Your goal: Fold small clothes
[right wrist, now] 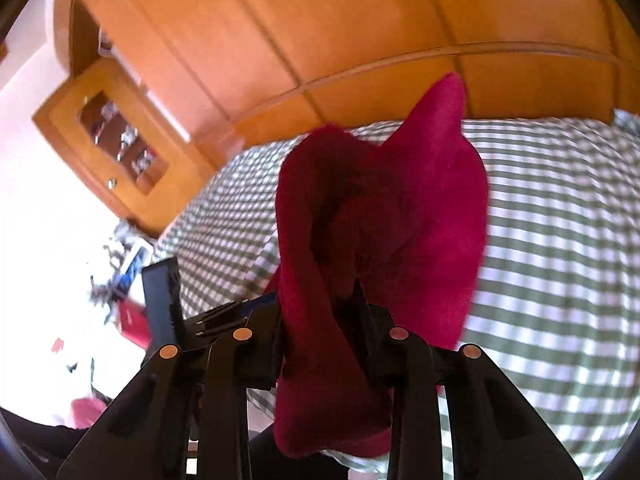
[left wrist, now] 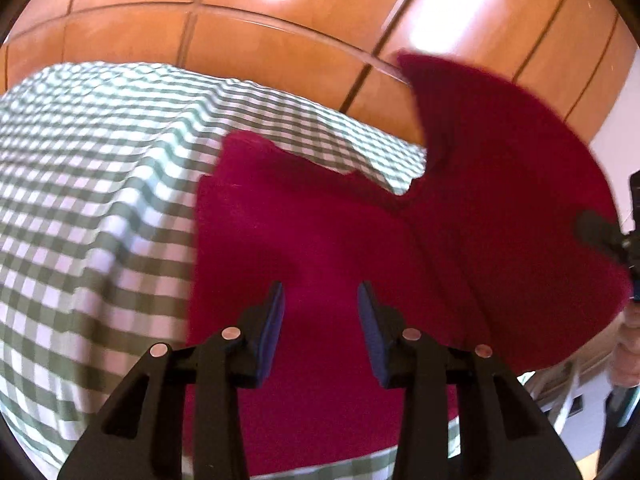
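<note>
A crimson garment (left wrist: 320,232) lies on a green-and-white checked cloth (left wrist: 88,184). Its right part is lifted off the cloth and arcs up toward the right edge of the left wrist view. My left gripper (left wrist: 321,294) is open and empty, its jaws apart just above the flat part of the garment. My right gripper (right wrist: 320,300) is shut on a bunched fold of the crimson garment (right wrist: 400,200), which drapes over and between its jaws. The right gripper also shows at the right edge of the left wrist view (left wrist: 616,236).
A wooden cabinet wall (left wrist: 280,32) rises behind the checked cloth. In the right wrist view a glass-fronted wooden cupboard (right wrist: 108,136) stands at left, with clutter and a dark upright object (right wrist: 162,304) below it. The checked cloth (right wrist: 560,220) spreads to the right.
</note>
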`<action>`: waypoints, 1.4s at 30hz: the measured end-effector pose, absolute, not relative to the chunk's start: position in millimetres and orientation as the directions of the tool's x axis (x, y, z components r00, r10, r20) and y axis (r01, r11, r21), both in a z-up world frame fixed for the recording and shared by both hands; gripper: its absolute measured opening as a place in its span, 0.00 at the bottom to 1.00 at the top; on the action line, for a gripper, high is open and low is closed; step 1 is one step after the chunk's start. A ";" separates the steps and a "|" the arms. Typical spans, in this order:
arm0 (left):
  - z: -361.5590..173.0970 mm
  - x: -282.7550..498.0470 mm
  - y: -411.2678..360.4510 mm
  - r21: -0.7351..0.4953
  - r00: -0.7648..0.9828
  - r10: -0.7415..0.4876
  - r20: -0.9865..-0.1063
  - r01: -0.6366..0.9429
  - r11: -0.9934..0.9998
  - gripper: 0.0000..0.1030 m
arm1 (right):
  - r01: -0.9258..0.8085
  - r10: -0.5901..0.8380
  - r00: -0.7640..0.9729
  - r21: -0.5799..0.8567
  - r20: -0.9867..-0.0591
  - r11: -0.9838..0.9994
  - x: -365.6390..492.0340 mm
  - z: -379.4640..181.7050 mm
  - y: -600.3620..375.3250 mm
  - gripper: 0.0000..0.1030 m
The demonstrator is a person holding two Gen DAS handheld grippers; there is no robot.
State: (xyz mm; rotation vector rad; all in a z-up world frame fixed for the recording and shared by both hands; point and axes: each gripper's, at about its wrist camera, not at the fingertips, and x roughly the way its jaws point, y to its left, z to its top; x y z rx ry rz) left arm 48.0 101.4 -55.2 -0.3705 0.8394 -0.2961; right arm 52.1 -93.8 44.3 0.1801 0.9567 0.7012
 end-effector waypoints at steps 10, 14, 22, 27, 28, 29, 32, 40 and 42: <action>-57.6 35.6 173.8 -0.625 0.660 -0.476 -0.581 0.013 0.780 0.38 | -0.568 0.502 0.252 0.294 -0.827 0.769 52.0 -14.0 13.4 0.28; -55.2 40.4 181.4 -0.727 0.650 -0.573 -0.500 0.045 0.685 0.59 | -0.623 0.495 0.252 0.252 -0.832 0.741 42.2 -22.0 23.6 0.32; -49.4 69.4 169.3 -0.784 0.605 -0.658 -0.449 0.086 0.614 0.72 | -0.669 0.741 0.185 0.470 -0.645 0.576 22.7 12.4 -32.4 0.72; -52.1 83.6 159.5 -0.751 0.564 -0.651 -0.509 0.078 0.655 0.73 | -0.617 0.665 0.287 0.398 -0.689 0.679 11.2 4.8 -82.2 0.56; -52.3 86.1 157.8 -0.744 0.557 -0.647 -0.520 0.075 0.664 0.73 | -0.603 0.655 0.287 0.400 -0.699 0.691 8.9 0.0 -87.3 0.49; -52.8 88.0 157.0 -0.741 0.551 -0.648 -0.526 0.077 0.667 0.72 | -0.591 0.639 0.291 0.391 -0.712 0.706 6.4 -6.0 -91.4 0.47; -48.2 94.5 145.2 -0.729 0.523 -0.656 -0.544 0.094 0.678 0.72 | -0.575 0.630 0.285 0.397 -0.723 0.715 -2.7 -18.7 -92.5 0.44; -27.0 93.9 121.6 -0.535 0.543 -0.516 -0.663 0.139 0.834 0.11 | -0.642 0.647 0.214 0.394 -0.731 0.657 -25.3 -29.8 -53.2 0.44; -24.0 87.3 126.7 -0.487 0.570 -0.465 -0.678 0.126 0.864 0.10 | -0.656 0.644 0.187 0.394 -0.742 0.644 -28.5 -37.3 -42.6 0.44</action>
